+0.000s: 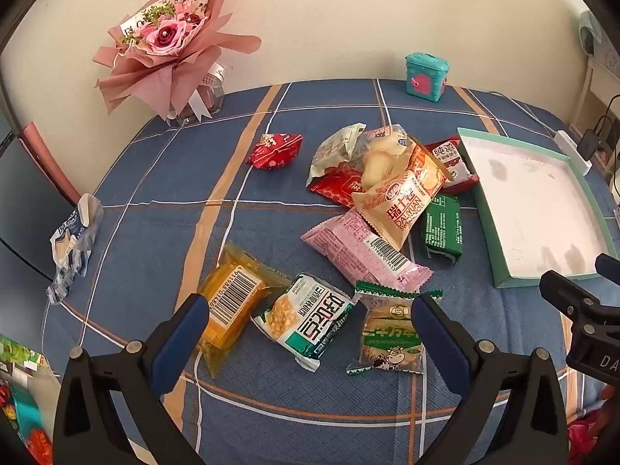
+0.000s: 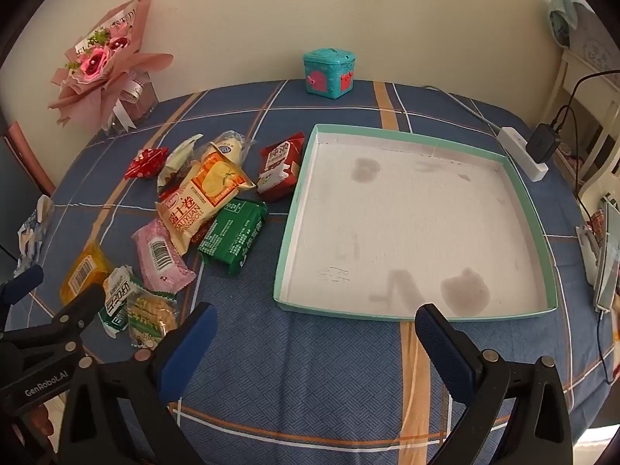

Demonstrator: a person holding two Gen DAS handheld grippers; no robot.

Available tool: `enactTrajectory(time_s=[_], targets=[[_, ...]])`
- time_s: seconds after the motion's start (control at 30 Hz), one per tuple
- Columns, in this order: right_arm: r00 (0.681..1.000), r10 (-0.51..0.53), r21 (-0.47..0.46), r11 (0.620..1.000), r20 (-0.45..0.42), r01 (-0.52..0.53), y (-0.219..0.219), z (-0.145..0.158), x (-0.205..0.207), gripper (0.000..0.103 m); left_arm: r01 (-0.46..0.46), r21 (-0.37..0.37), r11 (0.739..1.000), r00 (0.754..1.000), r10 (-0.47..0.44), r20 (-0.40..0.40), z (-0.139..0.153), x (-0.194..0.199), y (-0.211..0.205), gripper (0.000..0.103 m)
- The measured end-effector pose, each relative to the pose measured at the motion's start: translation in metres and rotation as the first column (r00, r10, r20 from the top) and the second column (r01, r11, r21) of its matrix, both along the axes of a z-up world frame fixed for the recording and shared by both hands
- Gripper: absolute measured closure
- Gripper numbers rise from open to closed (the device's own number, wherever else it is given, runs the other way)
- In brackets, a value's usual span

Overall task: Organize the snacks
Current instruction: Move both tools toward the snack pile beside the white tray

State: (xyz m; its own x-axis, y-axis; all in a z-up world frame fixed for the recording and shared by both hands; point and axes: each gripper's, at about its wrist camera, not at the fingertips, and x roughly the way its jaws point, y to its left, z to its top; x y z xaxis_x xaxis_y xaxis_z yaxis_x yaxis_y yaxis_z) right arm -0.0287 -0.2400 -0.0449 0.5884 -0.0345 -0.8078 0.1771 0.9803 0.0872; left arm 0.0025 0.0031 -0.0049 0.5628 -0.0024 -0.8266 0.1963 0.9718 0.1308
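Observation:
Several snack packets lie scattered on the blue plaid tablecloth. My left gripper (image 1: pixel 310 306) is open, hovering above a white-green packet (image 1: pixel 308 316), with a yellow packet (image 1: pixel 232 306) to its left and a green biscuit packet (image 1: pixel 391 335) to its right. Farther off lie a pink packet (image 1: pixel 364 248), an orange Swiss roll pack (image 1: pixel 399 201), a dark green packet (image 1: pixel 443 228) and a small red packet (image 1: pixel 275 151). A shallow teal tray (image 2: pixel 294 209) with a white, empty floor sits to the right. My right gripper (image 2: pixel 316 319) is open and empty in front of the tray's near edge.
A pink flower bouquet (image 1: pixel 170 38) in a glass jar stands at the back left. A teal toy box (image 2: pixel 329 73) stands at the back. A white power strip (image 2: pixel 523 151) with a charger lies beyond the tray. A crumpled blue-white wrapper (image 1: pixel 71 240) lies at the left table edge.

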Motion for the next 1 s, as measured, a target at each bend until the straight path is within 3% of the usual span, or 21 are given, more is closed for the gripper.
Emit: enactTrajectory(time_s=[1.0], targets=[[0.999, -0.017, 0.023, 1.0, -0.028, 0.018, -0.002, -0.002, 0.002, 0.0, -0.024, -0.039, 0.999, 0.996, 0.02, -0.082, -0.016, 0.005, 0.004, 0.0]])
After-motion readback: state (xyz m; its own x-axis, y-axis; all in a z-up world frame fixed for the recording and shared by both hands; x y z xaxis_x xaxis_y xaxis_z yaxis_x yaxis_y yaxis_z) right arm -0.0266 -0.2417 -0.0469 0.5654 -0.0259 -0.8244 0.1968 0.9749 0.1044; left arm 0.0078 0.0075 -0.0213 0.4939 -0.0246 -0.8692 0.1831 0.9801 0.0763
